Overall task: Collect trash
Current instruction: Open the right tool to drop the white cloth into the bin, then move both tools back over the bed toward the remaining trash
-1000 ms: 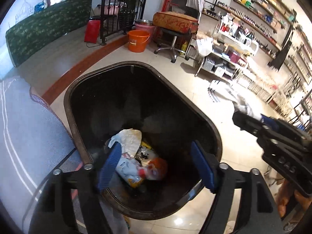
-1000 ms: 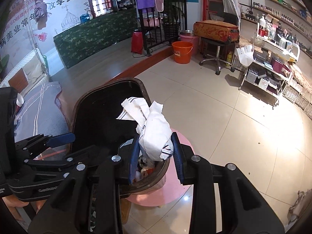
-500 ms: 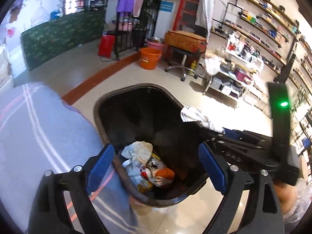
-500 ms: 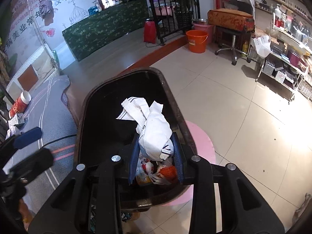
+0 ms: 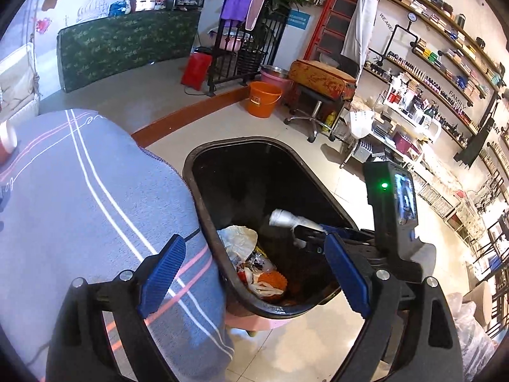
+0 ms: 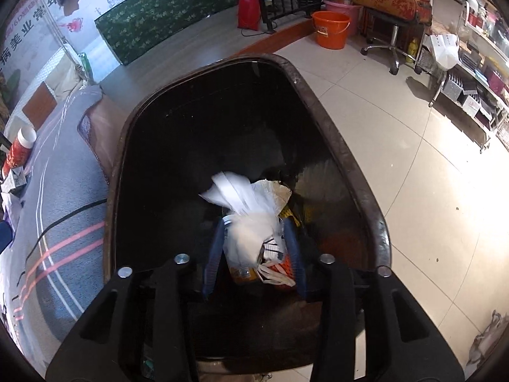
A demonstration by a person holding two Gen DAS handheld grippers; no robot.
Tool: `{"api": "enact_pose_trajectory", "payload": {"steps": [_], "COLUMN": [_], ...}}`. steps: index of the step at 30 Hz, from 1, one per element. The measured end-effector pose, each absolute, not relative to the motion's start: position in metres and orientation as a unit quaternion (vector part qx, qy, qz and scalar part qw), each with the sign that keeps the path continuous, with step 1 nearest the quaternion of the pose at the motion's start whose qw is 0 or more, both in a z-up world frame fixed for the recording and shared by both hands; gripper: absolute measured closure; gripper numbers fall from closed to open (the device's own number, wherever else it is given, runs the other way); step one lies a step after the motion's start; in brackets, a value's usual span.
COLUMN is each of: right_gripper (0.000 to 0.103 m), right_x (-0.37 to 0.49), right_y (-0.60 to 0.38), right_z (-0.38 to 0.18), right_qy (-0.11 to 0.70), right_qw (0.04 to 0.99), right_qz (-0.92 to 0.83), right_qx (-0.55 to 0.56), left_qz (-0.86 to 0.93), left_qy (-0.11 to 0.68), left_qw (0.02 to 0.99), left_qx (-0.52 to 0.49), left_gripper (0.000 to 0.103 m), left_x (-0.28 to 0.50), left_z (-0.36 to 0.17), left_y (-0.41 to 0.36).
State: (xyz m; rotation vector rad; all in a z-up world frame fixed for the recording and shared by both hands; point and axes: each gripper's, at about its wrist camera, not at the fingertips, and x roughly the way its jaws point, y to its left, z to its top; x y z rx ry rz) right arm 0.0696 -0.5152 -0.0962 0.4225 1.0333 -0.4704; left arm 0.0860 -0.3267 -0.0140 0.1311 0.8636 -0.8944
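A black trash bin (image 5: 203,210) stands on the tiled floor, with wrappers and an orange scrap (image 5: 273,281) at its bottom. My right gripper (image 6: 254,254) points down into the bin (image 6: 343,146). Its jaws are opening, and a crumpled white paper (image 6: 245,216), blurred, is slipping loose between the blue fingers (image 6: 294,254). In the left wrist view the same paper (image 5: 286,219) shows at the right gripper's tip (image 5: 313,234) inside the bin. My left gripper (image 5: 254,267) hangs open and holds nothing above the bin's near rim.
A grey striped blanket (image 5: 95,191) lies against the bin's left side, with a red-and-white cup (image 6: 19,149) on it. An orange bucket (image 5: 264,98), a stool (image 5: 321,79) and a loaded shelf trolley (image 5: 400,121) stand beyond. A pink base (image 5: 254,318) sits under the bin.
My right gripper has sunk into the bin's mouth and its jaws have widened, so the white paper is dropping out. My left gripper has drawn back and up, away from the bin.
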Motion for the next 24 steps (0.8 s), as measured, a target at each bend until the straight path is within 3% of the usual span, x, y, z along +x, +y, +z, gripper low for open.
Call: {"api": "enact_pose_trajectory", "payload": {"steps": [2, 8, 24], "right_gripper": [0.042, 0.033, 0.025], "right_x": [0.07, 0.06, 0.027], "right_y": [-0.513, -0.505, -0.463], "right_z": [-0.095, -0.083, -0.033], "right_qy": [0.484, 0.464, 0.393], "right_qw": [0.825, 0.834, 0.875], "right_qz": [-0.22, -0.234, -0.242], "right_qx": [0.193, 0.186, 0.147], "left_qz": [-0.418, -0.415, -0.387], "left_qy": [0.403, 0.399, 0.386], "left_qw": [0.812, 0.815, 0.837], "left_qx": [0.06, 0.061, 0.04], "left_gripper": [0.015, 0.015, 0.015], "left_x": [0.085, 0.082, 0.076], "left_z": [-0.014, -0.013, -0.008], "left_y": [-0.324, -0.32, -0.263]}}
